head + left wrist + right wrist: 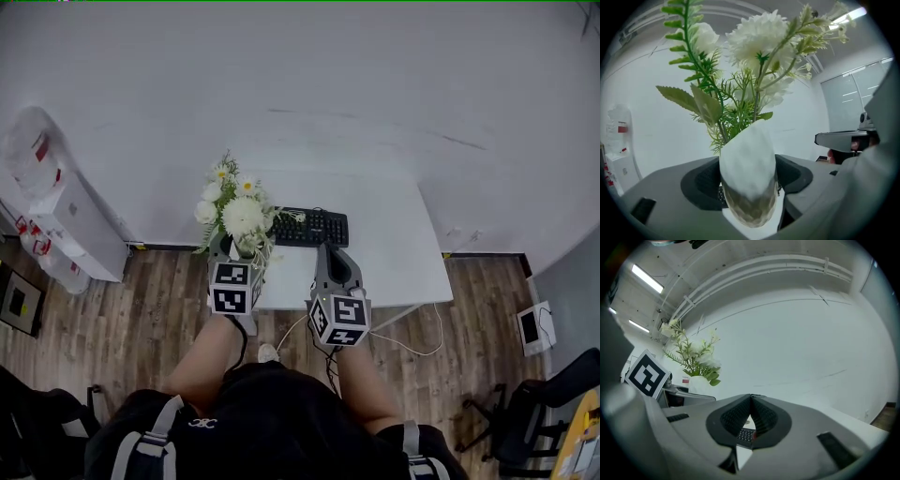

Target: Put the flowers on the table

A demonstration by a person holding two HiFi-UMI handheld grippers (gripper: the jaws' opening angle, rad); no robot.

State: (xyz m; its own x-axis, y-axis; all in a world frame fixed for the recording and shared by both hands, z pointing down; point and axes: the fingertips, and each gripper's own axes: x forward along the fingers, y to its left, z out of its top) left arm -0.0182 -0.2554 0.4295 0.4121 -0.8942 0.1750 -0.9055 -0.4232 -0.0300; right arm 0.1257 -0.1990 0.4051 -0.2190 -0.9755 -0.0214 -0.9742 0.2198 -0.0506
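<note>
Though upright, flower vase (749, 183) tight between left fingers (701, 186)

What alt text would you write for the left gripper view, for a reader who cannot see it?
The left gripper grips between its grey jaws a white faceted vase of white flowers with green leaves, which fills the middle of the picture. Behind it are a white wall and, at the right edge, the right gripper.

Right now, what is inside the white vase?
White flowers and green leaves rise out of the vase. Its wall covers everything below the rim, so whether there is water or any filling inside cannot be seen.
</note>
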